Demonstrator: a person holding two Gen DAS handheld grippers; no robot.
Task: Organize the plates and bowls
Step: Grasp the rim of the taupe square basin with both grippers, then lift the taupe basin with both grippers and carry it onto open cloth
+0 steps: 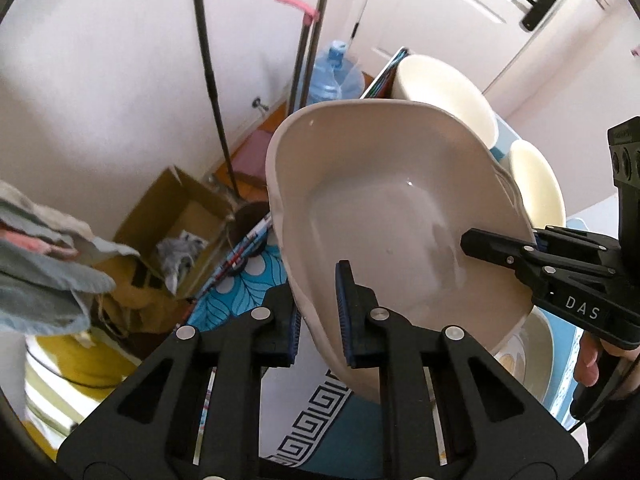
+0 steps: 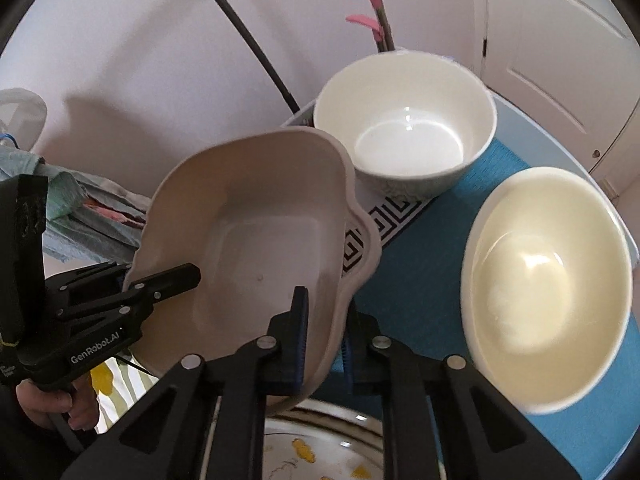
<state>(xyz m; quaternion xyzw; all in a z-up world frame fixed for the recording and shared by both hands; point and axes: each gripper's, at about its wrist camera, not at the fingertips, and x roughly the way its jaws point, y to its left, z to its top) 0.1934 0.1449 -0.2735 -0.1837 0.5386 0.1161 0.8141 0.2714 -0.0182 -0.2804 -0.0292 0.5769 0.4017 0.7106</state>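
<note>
Item: scalloped beige dish point(image 2: 256, 240), held aloft by two grippers.

Glossy, deep, roughly rectangular with a wavy rim and flat base; it was empty and tilted above the blue patterned table mat point(image 2: 424, 280). The left gripper point(image 1: 318, 312) clenched its near-left rim, the right gripper point(image 2: 322, 340) its near-right rim, one finger inside and one outside each. To the right stood a white round bowl point(image 2: 404, 136), far, and a cream bowl point(image 2: 548, 284), nearer. A patterned plate point(image 2: 320, 452) lay below.
</note>
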